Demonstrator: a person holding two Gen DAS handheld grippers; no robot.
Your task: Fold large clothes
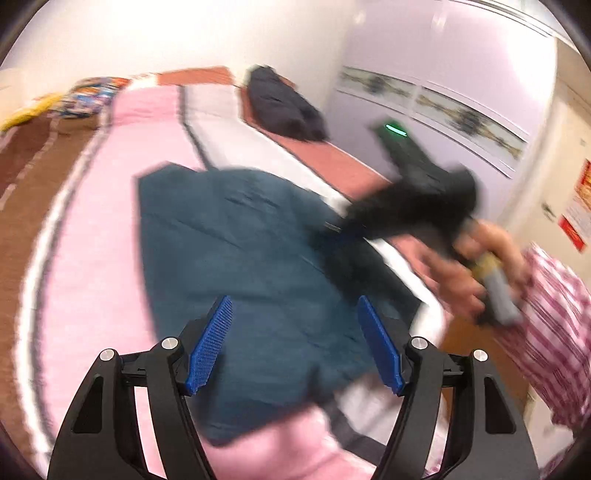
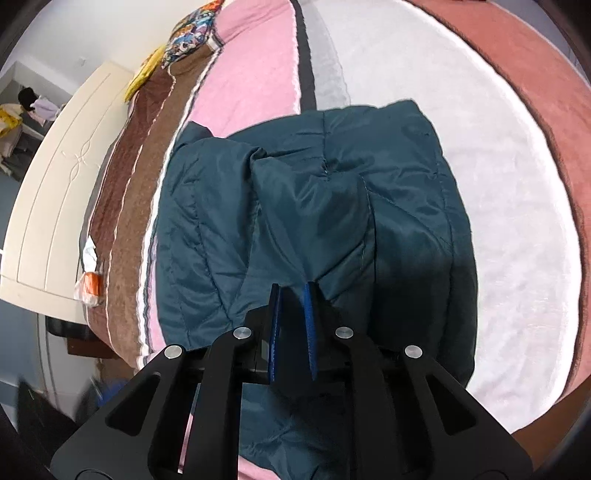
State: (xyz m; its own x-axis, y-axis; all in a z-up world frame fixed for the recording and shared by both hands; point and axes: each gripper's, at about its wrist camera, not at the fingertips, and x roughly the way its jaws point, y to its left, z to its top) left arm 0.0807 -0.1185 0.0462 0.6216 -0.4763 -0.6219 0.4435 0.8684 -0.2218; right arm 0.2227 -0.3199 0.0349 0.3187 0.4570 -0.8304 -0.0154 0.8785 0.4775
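Observation:
A teal quilted jacket (image 2: pixel 332 192) lies partly folded on the bed's pink and white cover (image 2: pixel 498 221). In the right wrist view my right gripper (image 2: pixel 293 295) has its blue pads (image 2: pixel 275 325) close together, pinching a raised ridge of the jacket's fabric. In the blurred left wrist view my left gripper (image 1: pixel 297 332) hangs above the jacket (image 1: pixel 229 236) with its pads (image 1: pixel 212 343) wide apart and nothing between them. The right gripper's black body (image 1: pixel 413 199) shows there at the jacket's right edge, held by a hand (image 1: pixel 465 273).
A dark garment (image 1: pixel 284 107) lies at the far end of the bed. A patterned pillow (image 2: pixel 192 33) and a cream headboard (image 2: pixel 62 177) stand at the left. A person's checked sleeve (image 1: pixel 554 321) is at the right. The bed's rust-coloured edge (image 2: pixel 535 92) runs along the right.

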